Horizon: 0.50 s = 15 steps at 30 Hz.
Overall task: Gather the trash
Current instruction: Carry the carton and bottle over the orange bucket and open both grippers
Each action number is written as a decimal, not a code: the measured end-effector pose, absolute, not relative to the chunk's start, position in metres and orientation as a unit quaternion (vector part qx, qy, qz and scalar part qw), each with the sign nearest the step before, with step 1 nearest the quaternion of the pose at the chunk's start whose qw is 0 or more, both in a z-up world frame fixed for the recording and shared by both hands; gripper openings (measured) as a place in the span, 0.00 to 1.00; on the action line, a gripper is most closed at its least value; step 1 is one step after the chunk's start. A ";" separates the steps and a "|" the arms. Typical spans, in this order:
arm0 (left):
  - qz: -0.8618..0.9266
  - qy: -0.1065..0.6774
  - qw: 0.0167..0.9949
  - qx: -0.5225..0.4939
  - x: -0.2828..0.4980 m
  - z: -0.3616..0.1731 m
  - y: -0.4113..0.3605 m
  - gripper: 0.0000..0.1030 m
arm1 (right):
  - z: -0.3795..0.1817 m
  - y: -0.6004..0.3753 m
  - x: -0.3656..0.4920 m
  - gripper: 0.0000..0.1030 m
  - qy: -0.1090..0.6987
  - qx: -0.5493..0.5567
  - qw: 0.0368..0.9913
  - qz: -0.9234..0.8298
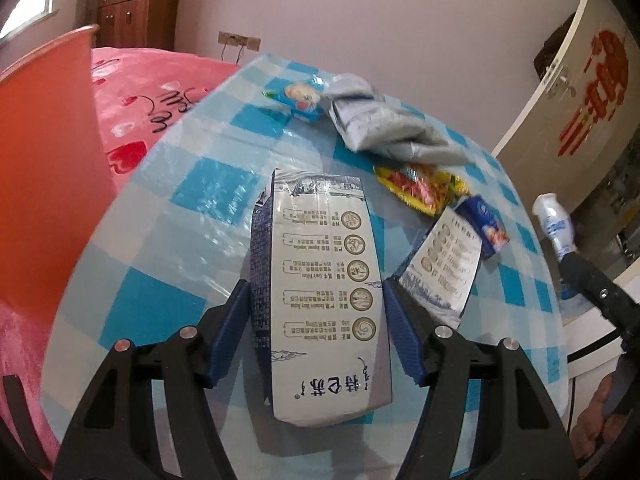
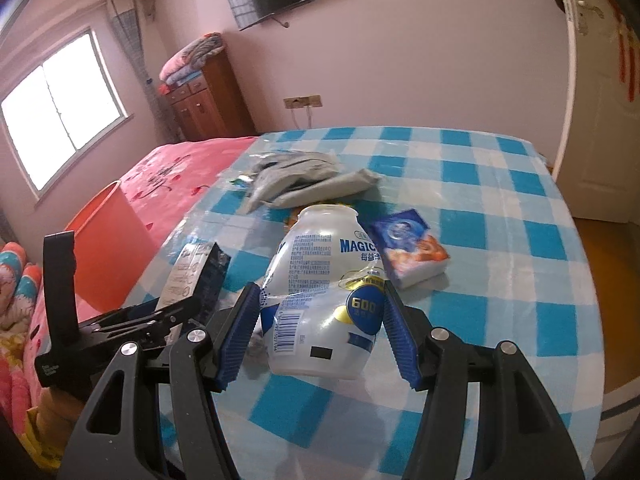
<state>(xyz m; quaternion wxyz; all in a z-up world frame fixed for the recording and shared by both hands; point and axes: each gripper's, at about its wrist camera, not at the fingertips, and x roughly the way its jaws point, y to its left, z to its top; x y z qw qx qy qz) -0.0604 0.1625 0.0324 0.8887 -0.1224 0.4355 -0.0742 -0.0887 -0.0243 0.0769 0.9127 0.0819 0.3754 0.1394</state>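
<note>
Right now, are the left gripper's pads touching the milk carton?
Touching. The left wrist view shows both blue pads pressed against the sides of the milk carton, with no gap, held in the left gripper.

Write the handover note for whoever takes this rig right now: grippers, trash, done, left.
Left gripper: shut on the milk carton, held above the checked table.
Right gripper: shut on the white drink bottle, also off the table.
Orange bin: beside the table, on the bed side.
Done: two pieces picked up; neither is in the bin yet.
Left on the table: second carton, small blue packet, yellow wrapper, blue snack wrapper, grey crumpled bag.
</note>
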 end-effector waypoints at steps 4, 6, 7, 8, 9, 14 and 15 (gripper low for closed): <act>-0.069 0.406 0.900 -0.142 -0.067 0.056 0.182 0.64 | 0.086 -0.004 -0.083 0.60 0.375 0.084 0.908 0.170; -0.065 0.390 0.907 -0.149 -0.071 0.070 0.193 0.64 | 0.093 0.009 -0.078 0.60 0.374 0.086 0.903 0.193; -0.057 0.375 0.913 -0.154 -0.074 0.082 0.203 0.64 | 0.096 0.015 -0.076 0.60 0.373 0.087 0.901 0.202; -0.053 0.364 0.917 -0.156 -0.077 0.091 0.209 0.64 | 0.101 0.025 -0.073 0.60 0.372 0.090 0.898 0.219; -0.047 0.351 0.921 -0.160 -0.080 0.101 0.218 0.64 | 0.106 0.034 -0.069 0.60 0.371 0.091 0.894 0.234; 0.008 0.296 0.939 -0.173 -0.093 0.143 0.266 0.65 | 0.131 0.089 -0.049 0.60 0.360 0.086 0.877 0.307; 0.023 0.287 0.942 -0.174 -0.095 0.149 0.276 0.65 | 0.139 0.104 -0.043 0.60 0.357 0.086 0.871 0.327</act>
